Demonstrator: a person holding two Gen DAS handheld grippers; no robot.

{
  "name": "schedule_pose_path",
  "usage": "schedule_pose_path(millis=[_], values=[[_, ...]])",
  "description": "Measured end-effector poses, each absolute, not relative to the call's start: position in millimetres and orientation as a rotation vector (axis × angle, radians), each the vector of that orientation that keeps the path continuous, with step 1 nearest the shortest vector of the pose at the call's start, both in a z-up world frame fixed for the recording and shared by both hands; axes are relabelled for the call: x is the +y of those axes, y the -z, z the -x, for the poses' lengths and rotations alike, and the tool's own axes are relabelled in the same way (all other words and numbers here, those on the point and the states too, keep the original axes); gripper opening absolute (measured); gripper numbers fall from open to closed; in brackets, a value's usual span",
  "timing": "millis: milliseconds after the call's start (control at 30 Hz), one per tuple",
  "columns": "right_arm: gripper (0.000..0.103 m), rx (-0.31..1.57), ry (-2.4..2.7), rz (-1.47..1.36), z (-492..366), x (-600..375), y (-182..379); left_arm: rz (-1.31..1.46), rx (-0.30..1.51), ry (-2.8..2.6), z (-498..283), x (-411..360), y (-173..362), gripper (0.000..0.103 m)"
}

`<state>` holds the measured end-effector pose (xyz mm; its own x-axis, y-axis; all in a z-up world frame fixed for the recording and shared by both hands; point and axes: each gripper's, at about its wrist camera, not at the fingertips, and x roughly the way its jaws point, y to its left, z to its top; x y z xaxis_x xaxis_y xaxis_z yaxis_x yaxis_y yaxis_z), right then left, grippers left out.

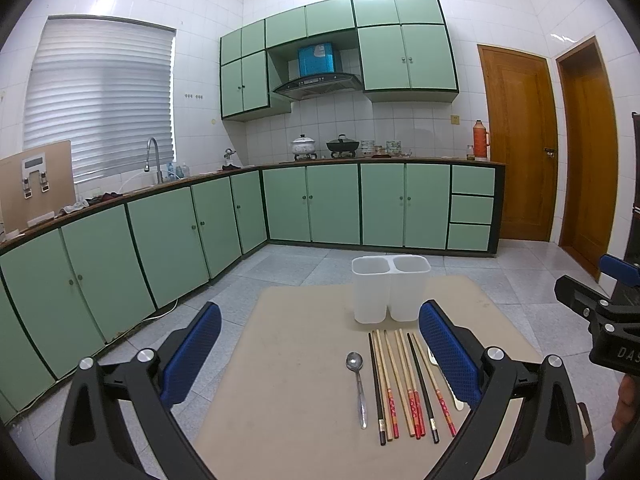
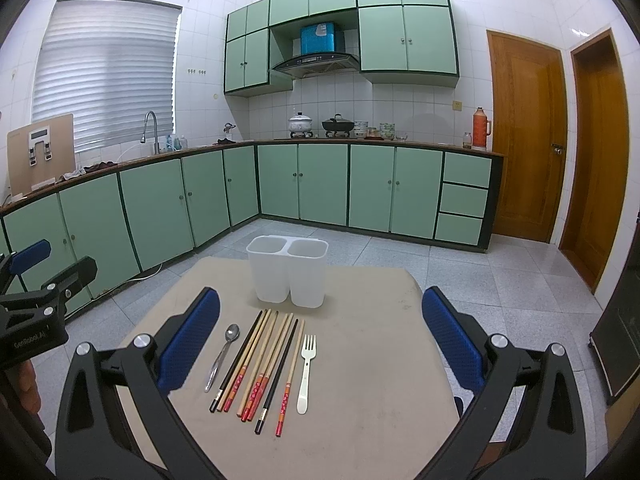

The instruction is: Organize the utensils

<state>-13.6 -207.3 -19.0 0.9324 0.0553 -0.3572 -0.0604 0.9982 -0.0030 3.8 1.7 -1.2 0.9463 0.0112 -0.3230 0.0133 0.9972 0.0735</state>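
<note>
A white two-compartment utensil holder point(image 1: 390, 290) point(image 2: 287, 276) stands upright and empty at the far side of a beige table point(image 1: 288, 360) point(image 2: 368, 360). In front of it lie a metal spoon point(image 1: 357, 384) point(image 2: 223, 354), several wooden and black chopsticks point(image 1: 404, 384) point(image 2: 260, 364) and a white fork point(image 2: 306, 372), the fork half hidden behind a finger in the left wrist view point(image 1: 434, 360). My left gripper point(image 1: 320, 356) is open and empty above the table, near the utensils. My right gripper point(image 2: 320, 348) is open and empty above the utensils.
The table stands on a tiled floor in a kitchen with green cabinets point(image 2: 320, 184) along the left and back walls. Two wooden doors point(image 2: 528, 136) are at the right. A dark object point(image 2: 620, 344) stands at the right of the table.
</note>
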Motion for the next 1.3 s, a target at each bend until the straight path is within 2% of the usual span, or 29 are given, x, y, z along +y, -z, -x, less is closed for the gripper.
schedule_pose_path(millis=[1300], values=[[0.098,0.373,-0.058,0.012,12,-206,32,-0.077,0.333,-0.003,-7,6,4,0.097]])
